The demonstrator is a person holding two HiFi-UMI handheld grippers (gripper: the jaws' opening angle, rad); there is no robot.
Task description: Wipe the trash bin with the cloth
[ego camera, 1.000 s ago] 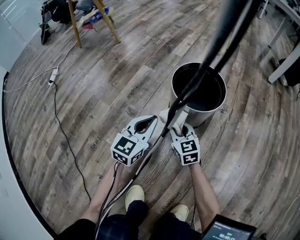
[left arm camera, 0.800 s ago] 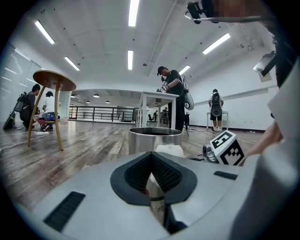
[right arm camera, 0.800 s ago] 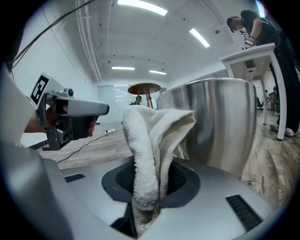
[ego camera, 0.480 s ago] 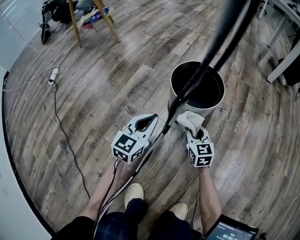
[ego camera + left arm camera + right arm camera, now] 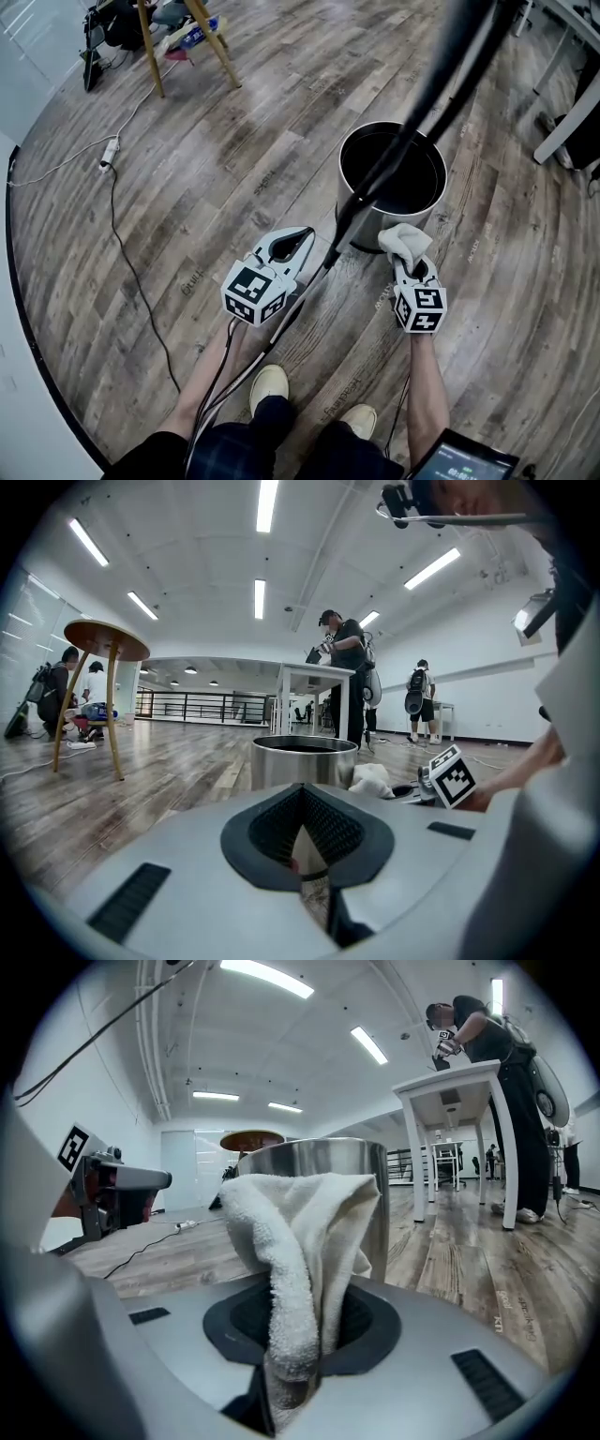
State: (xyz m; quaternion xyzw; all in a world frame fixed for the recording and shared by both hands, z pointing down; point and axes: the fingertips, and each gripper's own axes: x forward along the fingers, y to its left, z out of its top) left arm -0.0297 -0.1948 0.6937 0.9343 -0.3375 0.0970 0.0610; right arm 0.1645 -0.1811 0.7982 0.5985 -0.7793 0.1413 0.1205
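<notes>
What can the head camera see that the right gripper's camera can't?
Only the head view shows the dark inside of the trash bin and the person's shoes. Only the right gripper view shows the ceiling lights and a person standing at a white table. Both show the white cloth pinched in the right gripper, close beside the shiny bin, and the wooden floor.

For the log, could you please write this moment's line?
right gripper shut on white terry cloth; round steel trash bin upright; left gripper shut
</notes>
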